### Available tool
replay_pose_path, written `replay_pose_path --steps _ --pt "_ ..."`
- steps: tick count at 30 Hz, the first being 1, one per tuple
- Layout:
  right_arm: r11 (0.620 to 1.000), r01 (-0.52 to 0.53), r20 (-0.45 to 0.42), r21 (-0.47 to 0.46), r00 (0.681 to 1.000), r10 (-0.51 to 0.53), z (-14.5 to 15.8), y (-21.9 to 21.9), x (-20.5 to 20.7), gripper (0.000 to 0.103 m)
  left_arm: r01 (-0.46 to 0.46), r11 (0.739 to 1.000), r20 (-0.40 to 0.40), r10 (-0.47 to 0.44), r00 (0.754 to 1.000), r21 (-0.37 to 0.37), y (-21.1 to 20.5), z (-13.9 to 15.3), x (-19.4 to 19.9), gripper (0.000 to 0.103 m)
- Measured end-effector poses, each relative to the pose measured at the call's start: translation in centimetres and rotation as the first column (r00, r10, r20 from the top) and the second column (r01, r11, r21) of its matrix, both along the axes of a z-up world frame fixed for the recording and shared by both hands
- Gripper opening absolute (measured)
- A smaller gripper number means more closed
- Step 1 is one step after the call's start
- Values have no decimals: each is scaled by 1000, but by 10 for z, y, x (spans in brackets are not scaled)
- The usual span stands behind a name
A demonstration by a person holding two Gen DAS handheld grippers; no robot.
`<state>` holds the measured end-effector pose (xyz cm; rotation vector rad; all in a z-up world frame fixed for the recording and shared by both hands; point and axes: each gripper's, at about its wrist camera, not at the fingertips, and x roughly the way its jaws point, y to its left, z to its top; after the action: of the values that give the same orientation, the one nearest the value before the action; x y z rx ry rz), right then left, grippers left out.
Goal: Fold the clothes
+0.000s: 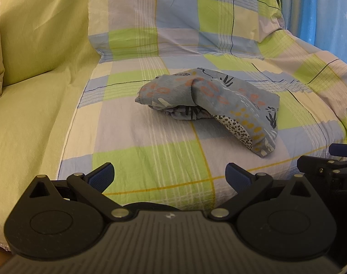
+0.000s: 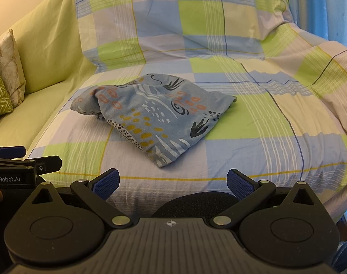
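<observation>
- Leftmost, two cushions (image 2: pixel 6 73) lean against the arm of a sofa draped in a plain green cover (image 1: pixel 36 91).
- Next, the left gripper (image 1: pixel 170 179) hovers low over the front edge of the seat, its blue-padded fingers (image 1: pixel 102 177) spread wide and holding nothing.
- Centrally, a crumpled blue patterned garment (image 2: pixel 150 111) lies bunched on the checked sheet (image 2: pixel 253 118) that covers the seat and backrest, well ahead of both grippers and touched by neither.
- Rightward, the right gripper (image 2: pixel 172 181) is likewise released, fingers apart, empty, just beside the left one.
</observation>
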<state>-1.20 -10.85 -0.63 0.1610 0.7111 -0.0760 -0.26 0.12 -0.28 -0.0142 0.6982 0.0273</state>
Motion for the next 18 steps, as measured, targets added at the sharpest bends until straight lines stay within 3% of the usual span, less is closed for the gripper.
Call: replay_pose_path --steps 18 --pt "1000 2 0 3 1000 -2 0 0 0 103 1 1000 0 -1 1000 4 -1 0 0 102"
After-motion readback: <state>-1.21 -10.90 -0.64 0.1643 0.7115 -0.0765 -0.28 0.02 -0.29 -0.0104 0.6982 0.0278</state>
